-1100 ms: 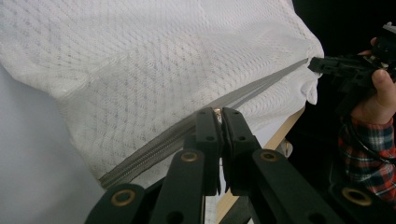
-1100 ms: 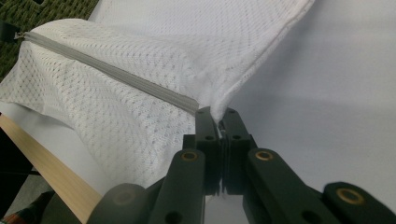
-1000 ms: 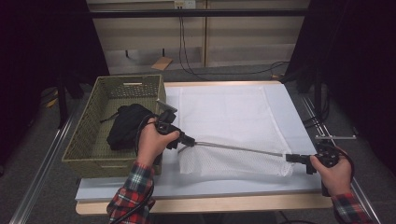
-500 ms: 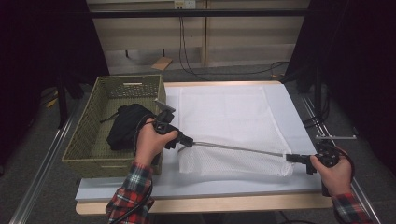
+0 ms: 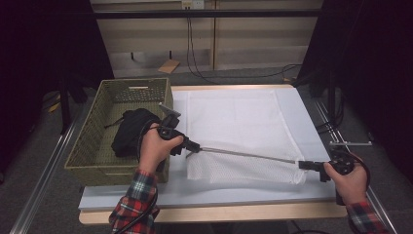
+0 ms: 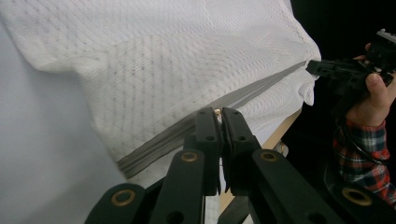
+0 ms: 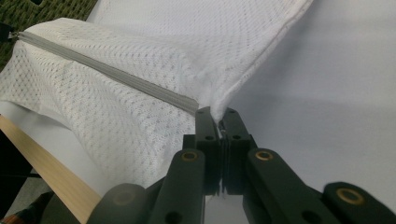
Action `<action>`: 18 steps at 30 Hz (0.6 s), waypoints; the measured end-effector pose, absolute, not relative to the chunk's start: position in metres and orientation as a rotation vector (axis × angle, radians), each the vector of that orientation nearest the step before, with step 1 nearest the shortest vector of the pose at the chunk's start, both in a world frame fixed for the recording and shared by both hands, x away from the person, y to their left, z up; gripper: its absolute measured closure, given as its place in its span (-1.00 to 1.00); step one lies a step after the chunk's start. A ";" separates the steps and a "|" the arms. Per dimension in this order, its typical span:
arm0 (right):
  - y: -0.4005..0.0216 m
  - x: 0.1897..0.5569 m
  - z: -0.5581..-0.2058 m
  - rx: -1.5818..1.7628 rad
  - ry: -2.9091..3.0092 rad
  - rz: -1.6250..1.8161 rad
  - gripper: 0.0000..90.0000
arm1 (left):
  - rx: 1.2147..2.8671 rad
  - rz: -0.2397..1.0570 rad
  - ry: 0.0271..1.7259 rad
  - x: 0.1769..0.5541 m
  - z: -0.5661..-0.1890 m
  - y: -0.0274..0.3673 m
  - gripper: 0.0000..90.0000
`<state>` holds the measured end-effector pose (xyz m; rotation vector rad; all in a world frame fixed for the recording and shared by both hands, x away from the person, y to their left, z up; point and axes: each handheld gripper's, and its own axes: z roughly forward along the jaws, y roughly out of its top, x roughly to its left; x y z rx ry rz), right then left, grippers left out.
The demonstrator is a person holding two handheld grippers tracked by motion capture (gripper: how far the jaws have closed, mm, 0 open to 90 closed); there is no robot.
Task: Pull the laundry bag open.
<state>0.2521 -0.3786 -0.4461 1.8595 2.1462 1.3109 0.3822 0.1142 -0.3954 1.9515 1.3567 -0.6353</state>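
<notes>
A: That white mesh bag (image 5: 243,131) lies flat on the counter (image 5: 311,122), with its near edge lifted off the surface

B: Yes, and the grey zipper (image 5: 248,155) along that edge is pulled taut, a straight line from one end to the other

A: The left hand-held gripper (image 5: 194,146) has its jaws pressed together on the zipper's left end, just beside the basket; in the left gripper view (image 6: 218,116) something small and pale sits pinched at the tips, the pull I think, but it is too small to be sure

B: And the right hand-held gripper (image 5: 303,165) is clamped on the bag's right corner; in the right gripper view (image 7: 218,116) a fold of mesh (image 7: 140,84) is caught between the jaws, right where the zipper ends

A: Beyond the left hand, the olive woven basket (image 5: 92,141) stands at the counter's left edge with a dark garment (image 5: 127,134) bundled inside

B: Both sleeves are red plaid (image 5: 134,202), coming in from the near side
</notes>
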 end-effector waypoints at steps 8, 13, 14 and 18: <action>-0.379 0.252 -0.446 1.859 2.143 1.314 0.97 | 1.956 -0.628 1.347 0.382 -0.394 0.117 0.93; -0.379 0.252 -0.446 1.858 2.142 1.307 0.97 | 1.955 -0.623 1.355 0.381 -0.392 0.118 0.93; -0.379 0.252 -0.446 1.861 2.141 1.310 0.97 | 1.958 -0.627 1.347 0.382 -0.392 0.120 0.93; -0.380 0.252 -0.446 1.862 2.136 1.317 0.97 | 1.948 -0.638 1.344 0.382 -0.390 0.122 0.93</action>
